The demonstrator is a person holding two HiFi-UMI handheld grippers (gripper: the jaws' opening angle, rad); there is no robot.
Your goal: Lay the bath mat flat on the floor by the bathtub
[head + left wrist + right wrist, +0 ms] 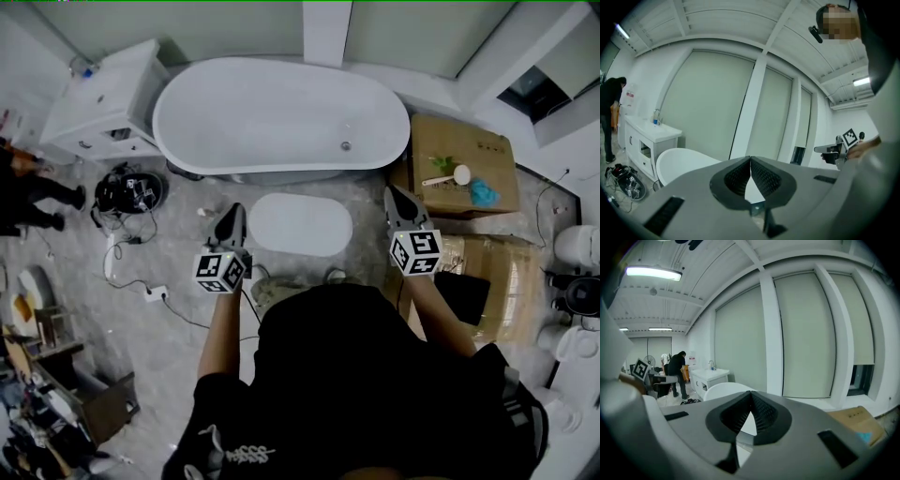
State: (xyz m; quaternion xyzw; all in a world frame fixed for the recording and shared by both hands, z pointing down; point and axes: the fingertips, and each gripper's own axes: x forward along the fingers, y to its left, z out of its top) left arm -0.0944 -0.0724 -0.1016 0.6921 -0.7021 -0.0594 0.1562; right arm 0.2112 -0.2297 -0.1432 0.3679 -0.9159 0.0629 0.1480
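Note:
A white oval bath mat (pixel 300 224) lies flat on the grey floor just in front of the white bathtub (pixel 279 117). My left gripper (pixel 231 221) hangs raised at the mat's left end, shut and empty. At the mat's right end my right gripper (pixel 399 204) is raised too, shut with nothing in it. In the left gripper view the jaw tips of the left gripper (pixel 750 160) meet, with the bathtub (pixel 684 164) behind them. The right gripper view shows the right gripper (pixel 751 394) with its tips together over the bathtub (pixel 725 391).
A white vanity (pixel 103 103) stands left of the tub, with a black bundle of cables (pixel 129 190) on the floor below it. Cardboard boxes (pixel 464 164) stand at the right. A person (pixel 677 372) stands by the vanity. Clutter lines the left edge.

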